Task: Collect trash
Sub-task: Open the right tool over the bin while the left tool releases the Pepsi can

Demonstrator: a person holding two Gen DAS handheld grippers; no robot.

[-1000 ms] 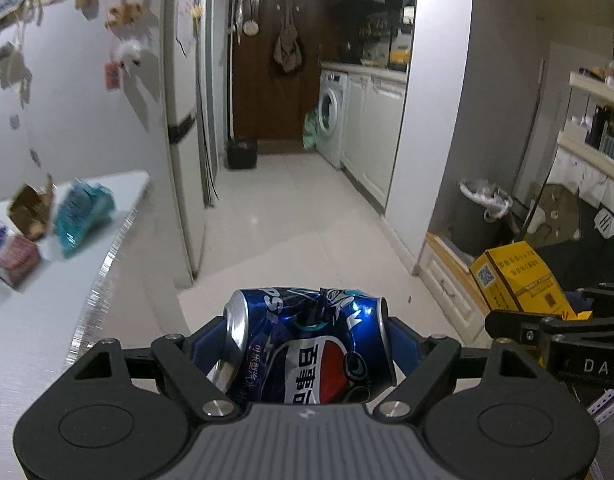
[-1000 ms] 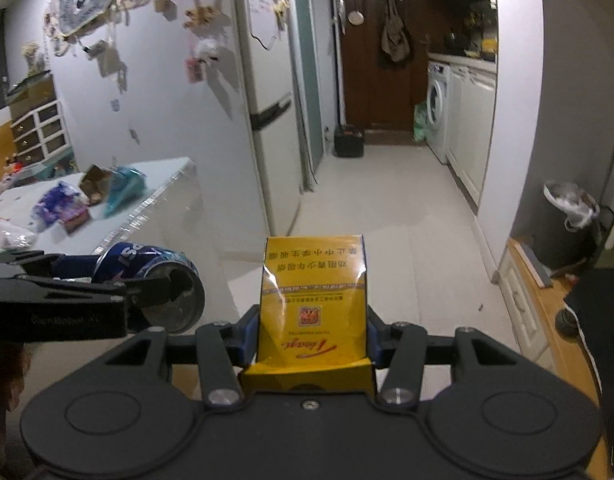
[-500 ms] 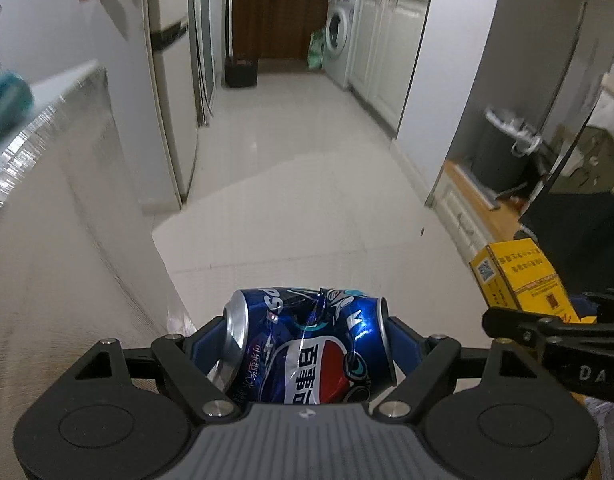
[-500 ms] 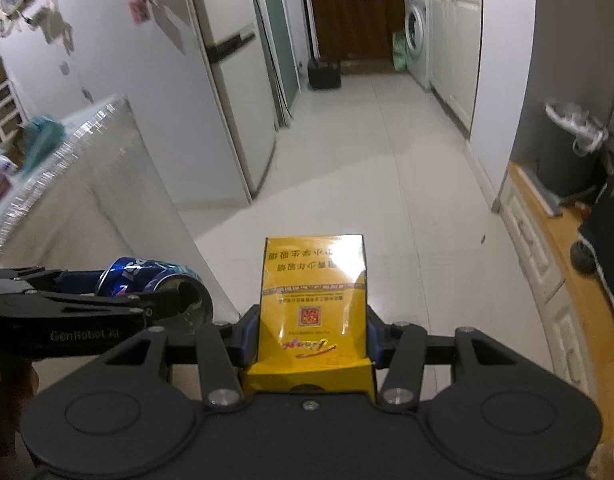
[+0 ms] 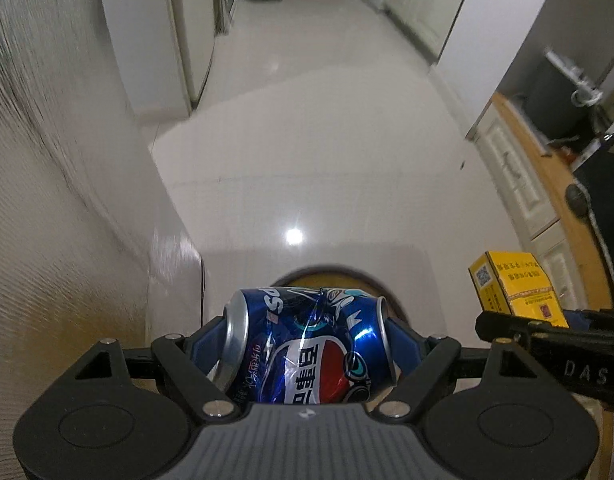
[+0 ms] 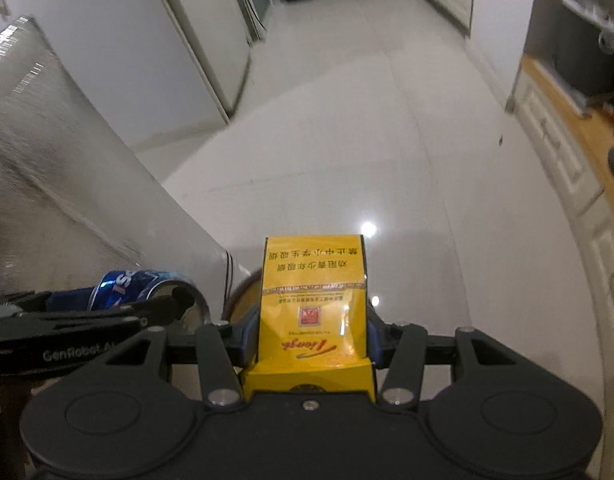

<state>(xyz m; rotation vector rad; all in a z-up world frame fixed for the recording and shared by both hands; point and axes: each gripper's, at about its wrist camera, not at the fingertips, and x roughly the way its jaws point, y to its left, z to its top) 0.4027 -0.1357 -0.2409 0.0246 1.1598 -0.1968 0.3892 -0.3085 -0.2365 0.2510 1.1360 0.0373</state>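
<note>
- Left tool [image 5: 309,344]: clamped on a crushed blue can [image 5: 307,348], gripped sideways between both fingers, held over the white tile floor [image 5: 307,140].
- Right tool [image 6: 313,332]: closed around a yellow box [image 6: 313,304], standing upright in its grip.
- Round brown rim [image 5: 319,274] shows just beyond the can, low down; cannot tell what it is.
- Worktop side panel [image 5: 47,200] left.

Glossy white tile floor [image 5: 319,148]; round brown-rimmed bin [image 5: 331,276] on it; silver-wrapped table edge [image 5: 59,208] left.
</note>
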